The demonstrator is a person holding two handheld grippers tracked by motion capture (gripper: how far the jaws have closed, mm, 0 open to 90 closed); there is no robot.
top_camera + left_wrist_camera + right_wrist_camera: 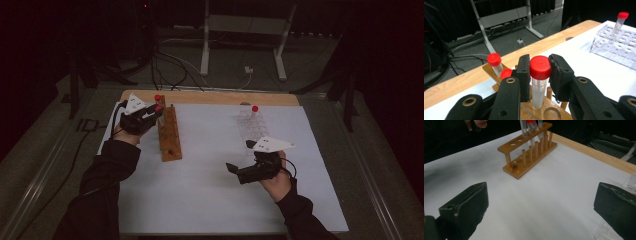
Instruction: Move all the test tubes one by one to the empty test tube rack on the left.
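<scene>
White paper covers the table (210,200), with bare wood showing along its far edge. On it, the wooden rack (170,135) stands under the left gripper (539,72), and the clear rack (252,127) sits just beyond the right gripper (239,160), holding one red-capped tube (254,111). The left gripper's jaws are clamped on the red cap of a tube (539,85), which stands upright between the pads with its lower end in the wooden rack; two more capped tubes (495,63) sit in that rack just past the left pad. The right gripper hovers over bare paper, well apart from both racks, jaws spread wide with nothing between them.
</scene>
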